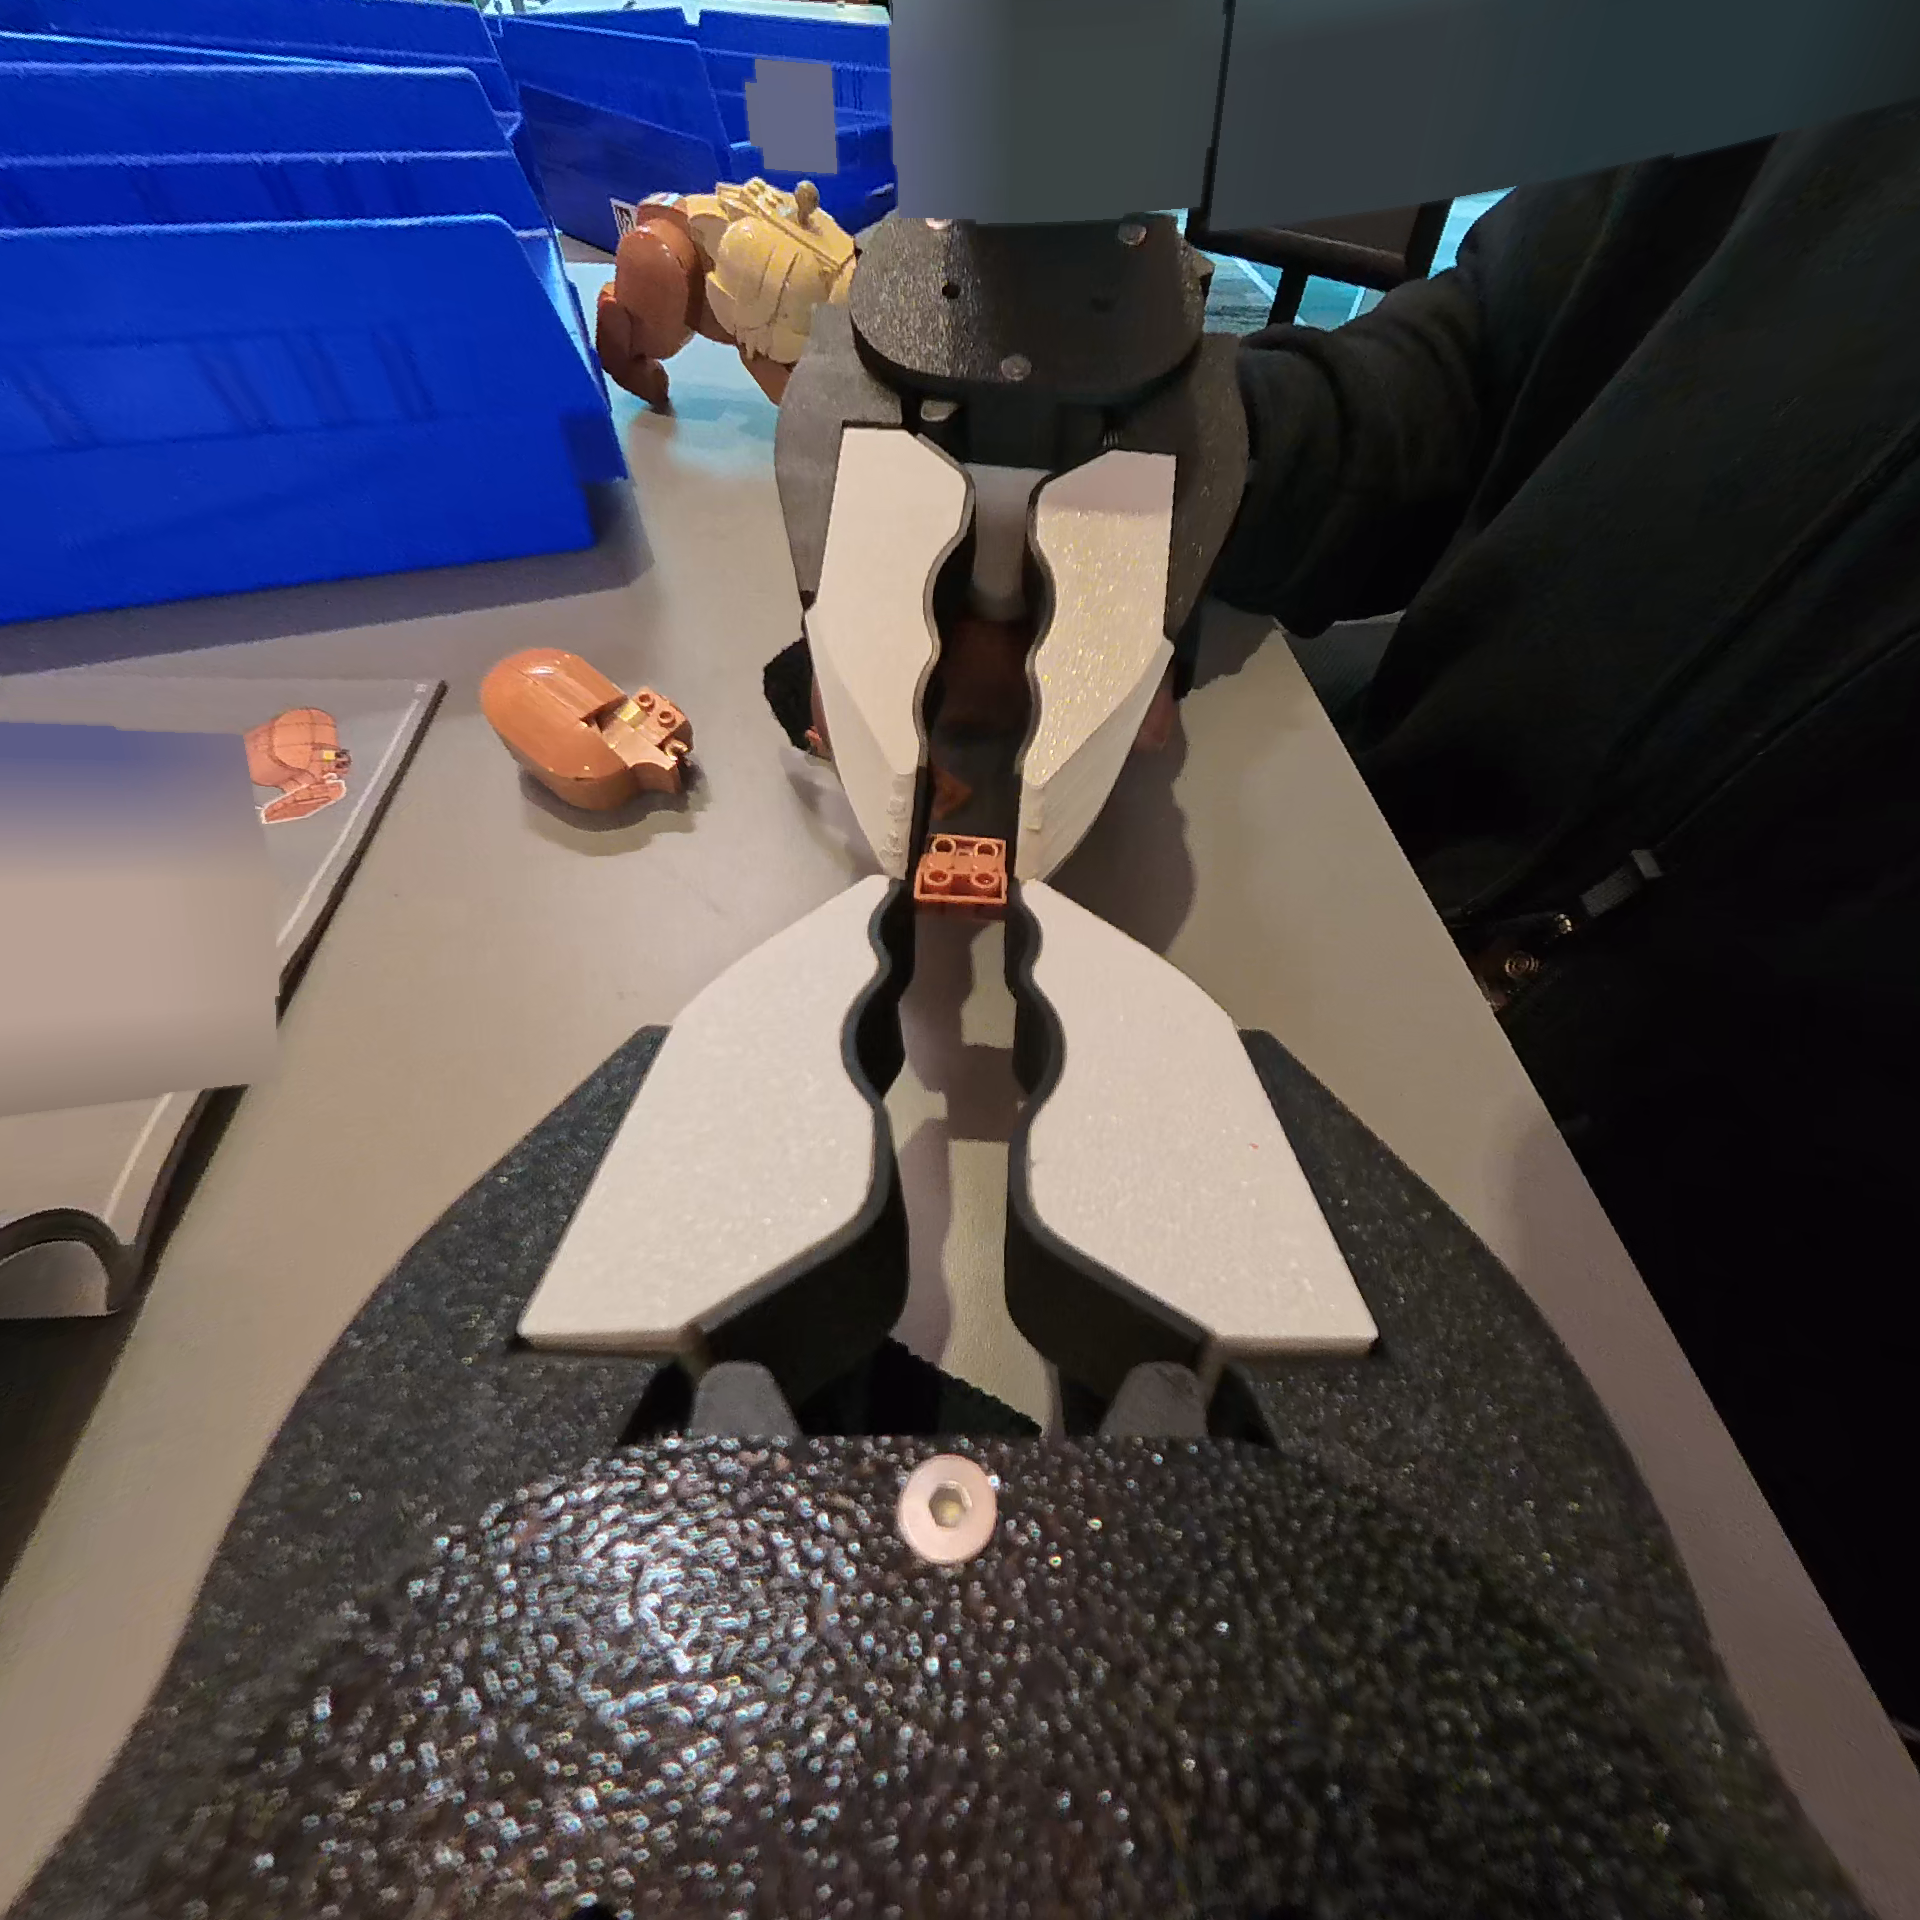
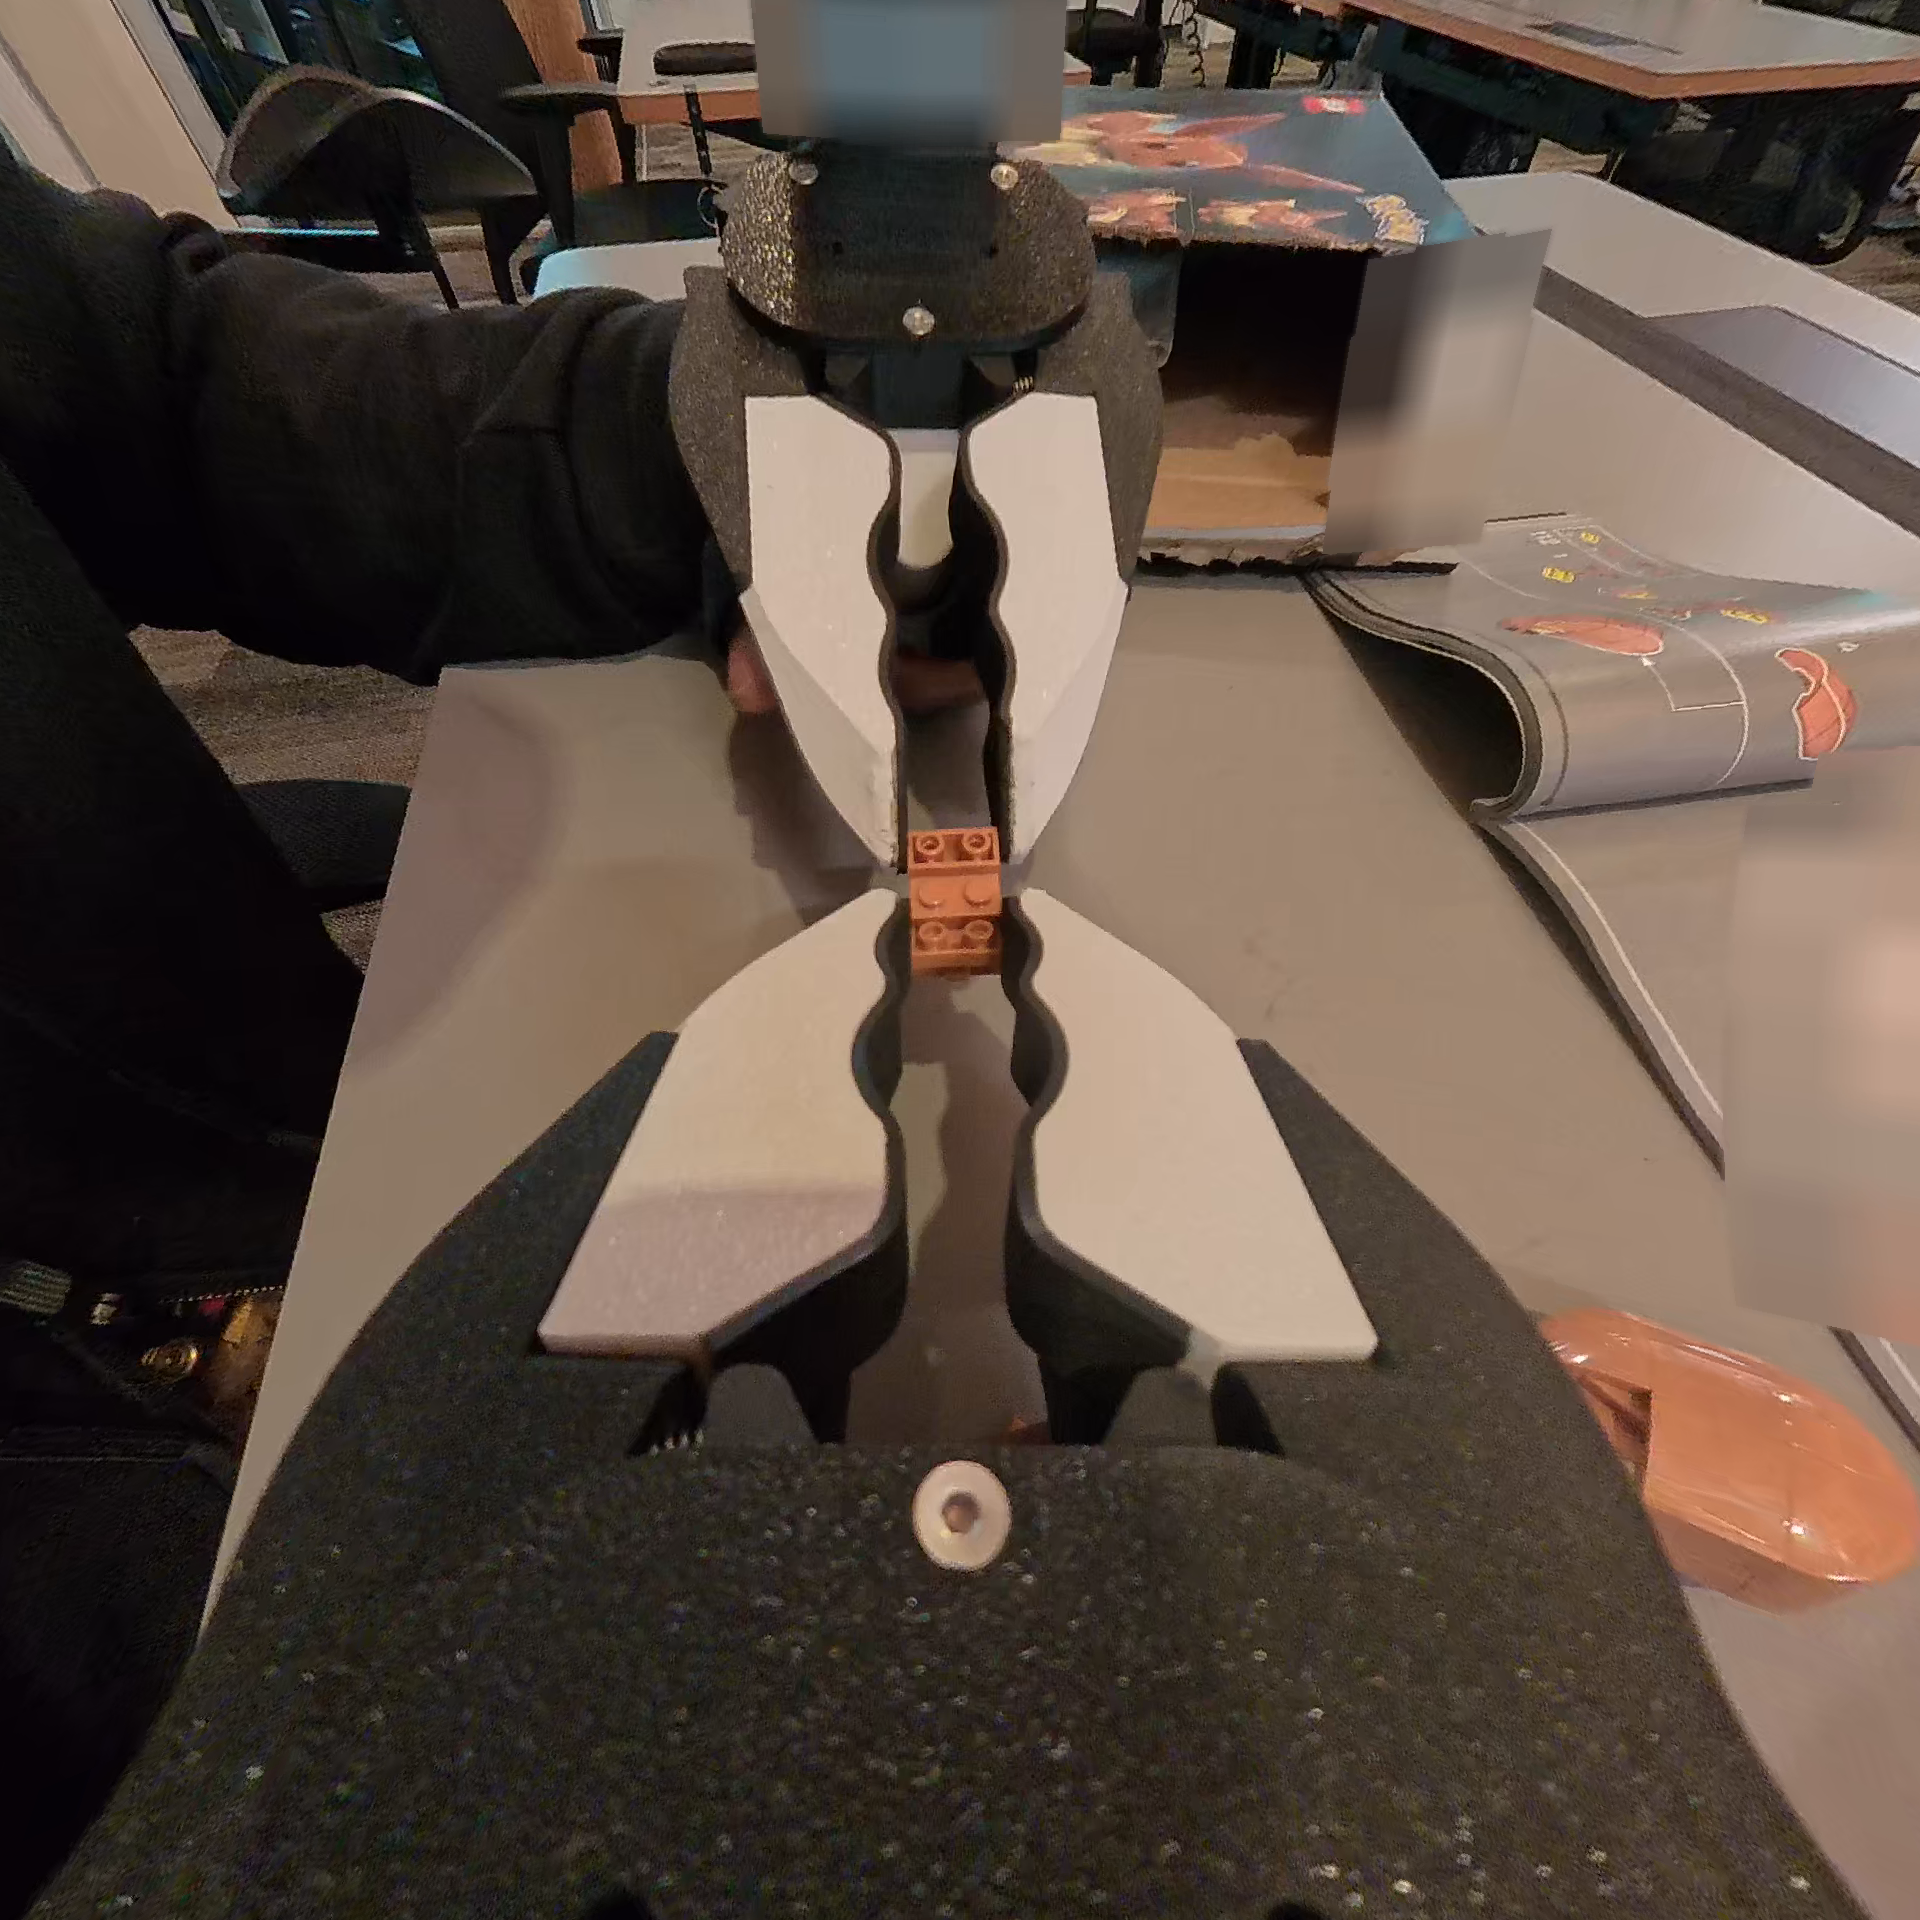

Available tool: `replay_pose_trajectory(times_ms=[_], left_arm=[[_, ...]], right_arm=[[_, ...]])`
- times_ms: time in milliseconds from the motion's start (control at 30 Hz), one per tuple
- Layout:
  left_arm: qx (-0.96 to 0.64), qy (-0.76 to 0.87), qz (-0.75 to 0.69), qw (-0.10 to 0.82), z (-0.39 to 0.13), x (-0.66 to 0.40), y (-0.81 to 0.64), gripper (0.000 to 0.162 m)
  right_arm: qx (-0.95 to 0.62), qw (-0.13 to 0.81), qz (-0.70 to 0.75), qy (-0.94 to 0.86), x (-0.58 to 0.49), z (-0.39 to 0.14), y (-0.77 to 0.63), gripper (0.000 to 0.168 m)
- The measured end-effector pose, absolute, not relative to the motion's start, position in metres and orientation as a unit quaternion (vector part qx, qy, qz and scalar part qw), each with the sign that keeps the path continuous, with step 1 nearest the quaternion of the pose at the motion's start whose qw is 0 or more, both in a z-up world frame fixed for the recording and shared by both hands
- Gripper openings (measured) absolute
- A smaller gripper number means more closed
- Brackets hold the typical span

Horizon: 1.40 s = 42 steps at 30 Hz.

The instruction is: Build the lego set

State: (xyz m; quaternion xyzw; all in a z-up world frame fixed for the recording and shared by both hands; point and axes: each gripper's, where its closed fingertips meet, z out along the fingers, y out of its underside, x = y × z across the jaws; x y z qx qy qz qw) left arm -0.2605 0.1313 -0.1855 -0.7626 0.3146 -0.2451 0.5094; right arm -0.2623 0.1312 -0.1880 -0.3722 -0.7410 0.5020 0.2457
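Tip to tip above the grey table, right gripper and left gripper pinch joined orange bricks.

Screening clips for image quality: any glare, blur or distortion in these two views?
Left wrist view: glare speckles the black body of the hand-held gripper, the brick is sharp, and the table edge bows. Right wrist view: dimmer and warmer, the brick is sharp, and the brown shell at the edge is smeared.
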Motion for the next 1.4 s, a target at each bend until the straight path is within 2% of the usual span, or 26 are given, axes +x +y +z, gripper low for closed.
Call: replay_pose_trajectory(times_ms=[133, 233, 333, 433, 567, 700, 867, 1400], left_arm=[[-0.761, 0.31, -0.248, 0.514, -0.184, -0.261, 0.132, 0.018], [-0.764, 0.287, -0.265, 0.514, -0.181, -0.264, 0.133, 0.027], [-0.767, 0.243, -0.32, 0.501, -0.178, -0.266, 0.132, 0.037], [-0.755, 0.169, -0.414, 0.479, -0.167, -0.264, 0.133, 0.04], [-0.74, 0.097, -0.499, 0.441, -0.163, -0.259, 0.138, 0.035], [-0.753, 0.081, -0.503, 0.417, -0.172, -0.255, 0.139, 0.032], [-0.732, 0.075, -0.529, 0.423, -0.166, -0.254, 0.139, 0.018], [-0.679, 0.086, -0.583, 0.439, -0.149, -0.247, 0.132, 0.014]], right_arm=[[-0.37, 0.249, 0.505, -0.739, -0.262, -0.186, 0.131, 0.016], [-0.366, 0.26, 0.507, -0.735, -0.263, -0.183, 0.131, 0.016], [-0.362, 0.28, 0.503, -0.733, -0.264, -0.179, 0.134, 0.016], [-0.349, 0.321, 0.484, -0.736, -0.267, -0.176, 0.137, 0.016], [-0.311, 0.396, 0.438, -0.745, -0.269, -0.172, 0.139, 0.016], [-0.286, 0.443, 0.41, -0.744, -0.27, -0.167, 0.14, 0.016], [-0.251, 0.475, 0.379, -0.753, -0.269, -0.167, 0.137, 0.016], [-0.18, 0.542, 0.366, -0.735, -0.261, -0.15, 0.129, 0.016]])
